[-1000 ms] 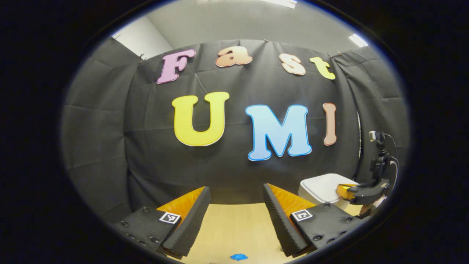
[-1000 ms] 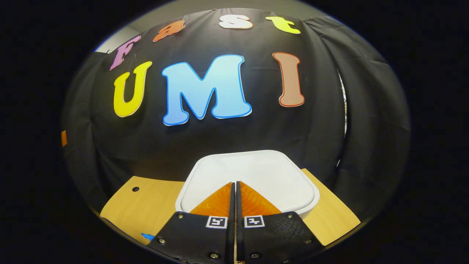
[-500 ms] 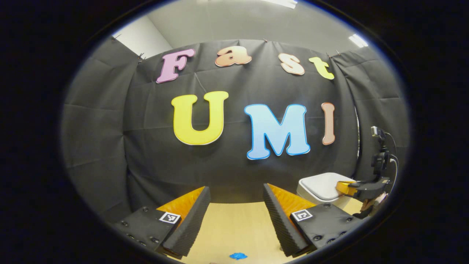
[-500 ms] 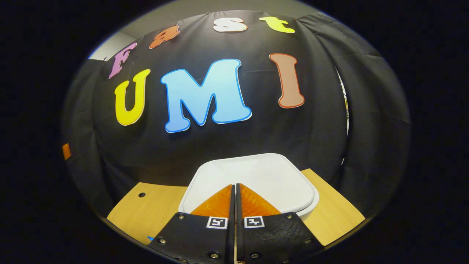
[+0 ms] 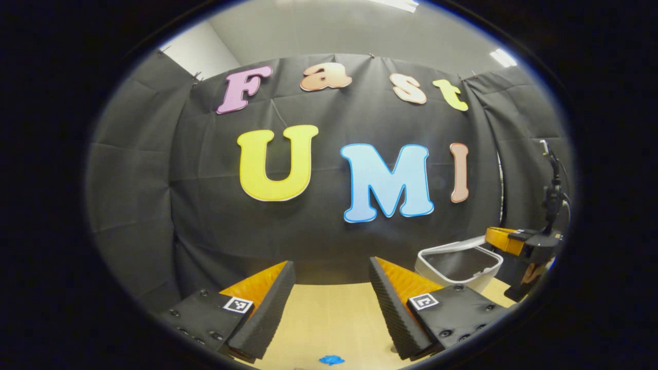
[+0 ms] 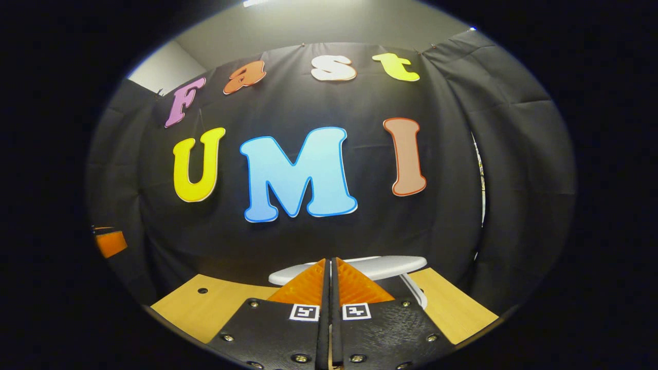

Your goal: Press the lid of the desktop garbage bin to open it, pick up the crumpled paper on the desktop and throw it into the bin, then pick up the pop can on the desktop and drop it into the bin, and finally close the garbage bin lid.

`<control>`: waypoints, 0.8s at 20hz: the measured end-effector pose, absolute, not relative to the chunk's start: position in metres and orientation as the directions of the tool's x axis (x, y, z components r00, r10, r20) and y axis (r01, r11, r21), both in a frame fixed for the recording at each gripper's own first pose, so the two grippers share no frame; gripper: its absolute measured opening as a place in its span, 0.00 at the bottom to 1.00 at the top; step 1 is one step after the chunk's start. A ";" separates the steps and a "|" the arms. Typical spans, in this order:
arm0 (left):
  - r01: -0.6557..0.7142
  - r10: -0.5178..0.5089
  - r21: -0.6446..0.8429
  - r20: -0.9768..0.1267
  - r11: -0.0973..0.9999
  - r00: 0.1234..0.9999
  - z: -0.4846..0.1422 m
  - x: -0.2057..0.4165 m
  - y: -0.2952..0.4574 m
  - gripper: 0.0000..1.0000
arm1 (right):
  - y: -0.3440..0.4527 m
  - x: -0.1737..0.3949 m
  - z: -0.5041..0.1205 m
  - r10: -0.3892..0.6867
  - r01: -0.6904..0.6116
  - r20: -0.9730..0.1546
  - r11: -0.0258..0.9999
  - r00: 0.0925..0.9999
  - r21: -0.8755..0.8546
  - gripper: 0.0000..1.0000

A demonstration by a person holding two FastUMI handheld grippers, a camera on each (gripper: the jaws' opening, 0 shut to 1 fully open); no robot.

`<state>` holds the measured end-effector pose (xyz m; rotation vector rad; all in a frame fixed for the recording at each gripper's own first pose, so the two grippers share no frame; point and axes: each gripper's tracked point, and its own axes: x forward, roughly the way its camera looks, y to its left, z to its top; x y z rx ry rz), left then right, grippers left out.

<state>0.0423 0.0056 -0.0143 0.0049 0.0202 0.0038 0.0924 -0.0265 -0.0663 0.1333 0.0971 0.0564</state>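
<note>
Wooden desktop [image 5: 329,318] bears a rounded white bin [image 5: 459,267], lid [image 6: 354,268] raised.

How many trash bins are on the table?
1. The white bin stands at the table's far right with its lid popped up, just ahead of the right gripper. Anything below the cameras' view stays hidden.

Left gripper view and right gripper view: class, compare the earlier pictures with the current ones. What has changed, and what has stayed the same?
The white plastic desktop bin has opened: its white lid has sprung up from flat, and the dark inside now shows. The right gripper, which rested on the lid, has lifted clear, jaws still shut. The left gripper stays open above the light wooden desktop; the small blue mark has not moved.
</note>
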 end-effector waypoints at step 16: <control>0.019 -0.016 0.035 -0.072 0.999 0.997 -0.052 0.035 -0.005 0.95 | -0.025 0.081 -0.058 0.083 -0.070 -0.094 0.988 0.992 0.138 0.02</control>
